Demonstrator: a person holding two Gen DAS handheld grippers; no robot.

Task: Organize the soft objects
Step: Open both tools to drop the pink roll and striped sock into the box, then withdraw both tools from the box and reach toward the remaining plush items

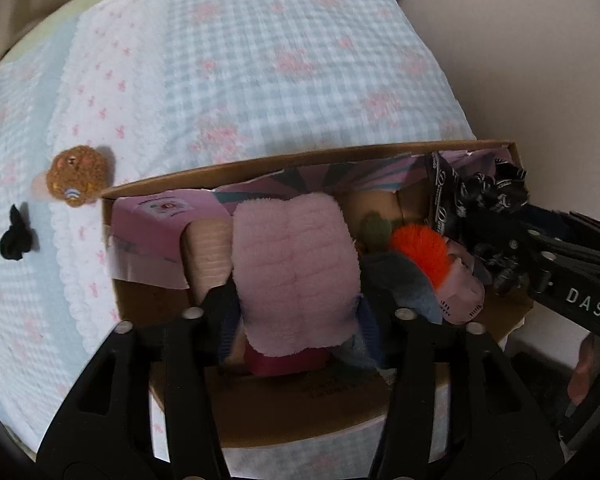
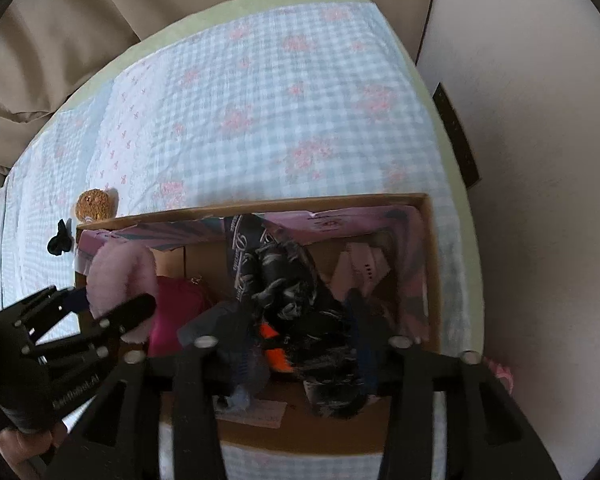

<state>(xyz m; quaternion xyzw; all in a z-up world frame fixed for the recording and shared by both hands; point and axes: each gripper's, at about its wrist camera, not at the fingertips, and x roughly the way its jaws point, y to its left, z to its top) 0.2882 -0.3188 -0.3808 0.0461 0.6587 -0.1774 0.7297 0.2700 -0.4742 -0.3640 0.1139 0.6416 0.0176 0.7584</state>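
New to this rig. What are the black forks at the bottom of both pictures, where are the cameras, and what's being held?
There is no robot arm here. A person holds a handheld two-finger gripper in each hand, and each gripper carries a fisheye camera looking forward along its own fingers. The black forks at the bottom are those fingers.

In the left wrist view, the left gripper is closed on a fluffy pink cloth, with the right gripper entering from the right. In the right wrist view, the right gripper holds a black fabric with white lettering.

Both are over an open cardboard box holding other soft things, including an orange pom-pom. The box sits on a bed with a blue checked quilt. Outside the box lie a brown fuzzy toy and a small black item.
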